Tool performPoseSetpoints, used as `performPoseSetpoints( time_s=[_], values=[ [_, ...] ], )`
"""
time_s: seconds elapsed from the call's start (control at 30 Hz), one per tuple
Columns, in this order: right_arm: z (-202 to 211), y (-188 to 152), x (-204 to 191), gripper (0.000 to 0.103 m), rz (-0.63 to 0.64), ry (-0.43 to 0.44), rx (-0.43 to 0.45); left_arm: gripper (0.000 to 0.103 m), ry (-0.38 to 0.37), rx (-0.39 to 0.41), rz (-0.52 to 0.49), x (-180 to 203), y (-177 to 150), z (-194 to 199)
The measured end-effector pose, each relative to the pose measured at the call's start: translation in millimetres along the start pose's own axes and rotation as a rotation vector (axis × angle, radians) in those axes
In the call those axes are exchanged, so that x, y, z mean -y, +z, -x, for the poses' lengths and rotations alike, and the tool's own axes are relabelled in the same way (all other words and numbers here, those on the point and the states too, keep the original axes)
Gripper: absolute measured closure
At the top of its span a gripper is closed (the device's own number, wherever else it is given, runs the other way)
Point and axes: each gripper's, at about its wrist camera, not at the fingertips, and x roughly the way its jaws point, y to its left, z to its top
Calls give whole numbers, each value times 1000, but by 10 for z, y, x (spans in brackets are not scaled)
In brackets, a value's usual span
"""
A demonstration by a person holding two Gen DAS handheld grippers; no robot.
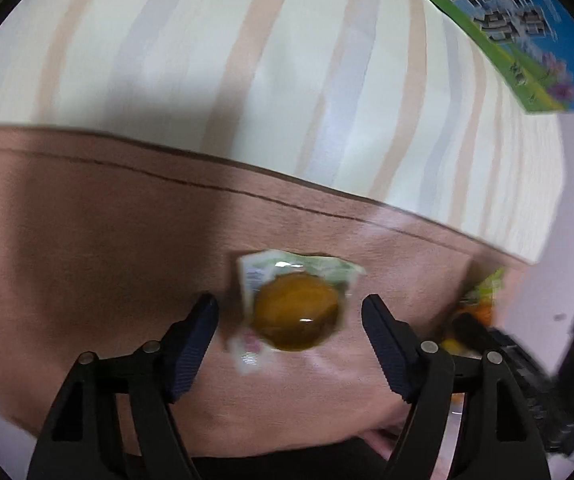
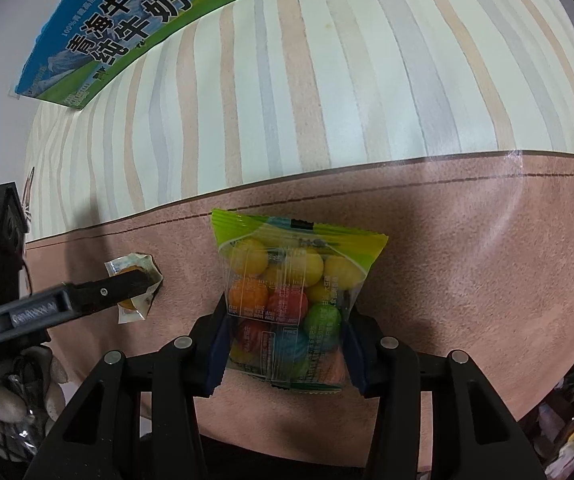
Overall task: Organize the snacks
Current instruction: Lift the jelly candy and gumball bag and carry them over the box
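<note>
Pink-brown mat [image 2: 467, 264] over striped tabletop [image 2: 327, 80], yolk packet [image 1: 295, 312], candy bag [image 2: 287, 300], milk carton [image 2: 127, 20]

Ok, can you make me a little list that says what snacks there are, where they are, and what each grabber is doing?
surface: pink-brown cloth next to a striped cloth
left gripper: open, its pads either side of a small wrapped amber sweet, not pressing it
right gripper: shut on a clear bag of coloured candy balls
bag's place: to the right of the sweet
far corner: milk carton lying flat
</note>
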Motion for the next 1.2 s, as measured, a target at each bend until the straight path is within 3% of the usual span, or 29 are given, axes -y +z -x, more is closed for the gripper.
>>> performPoseSetpoints(
  time_s=[0.07, 0.13, 0.27, 0.37, 0.43, 0.47, 0.5, 0.9, 1.2],
  values=[
    [25, -21, 12, 52, -6, 5, 0, 30, 77, 41, -73, 118, -58, 63],
    [55, -18, 54, 52, -6, 7, -1, 30, 117, 32, -135, 200, -109, 11],
    [24, -13, 24, 52, 0, 0, -2, 15, 157, -14, -188, 328, -79, -166],
    [-2, -26, -33, 52, 5, -4, -1, 14, 188, 13, -183, 392, -62, -224],
    [-2, -37, -44, 52, 8, -4, 0, 19, 193, 40, -166, 419, -100, -242],
    [-2, -46, -50, 52, 11, -4, 1, 31, 196, 51, -174, 419, -120, -216],
    [0, -56, -50, 52, 13, -3, 2, 35, 203, 61, -179, 430, -128, -184],
    [105, -133, -148, 53, 55, 20, 34, 48, 148, 70, -144, 383, -263, 216],
    [483, -35, -246, 53, 68, 86, 90, 49, 53, 131, -128, 419, -161, 934]
  ],
)
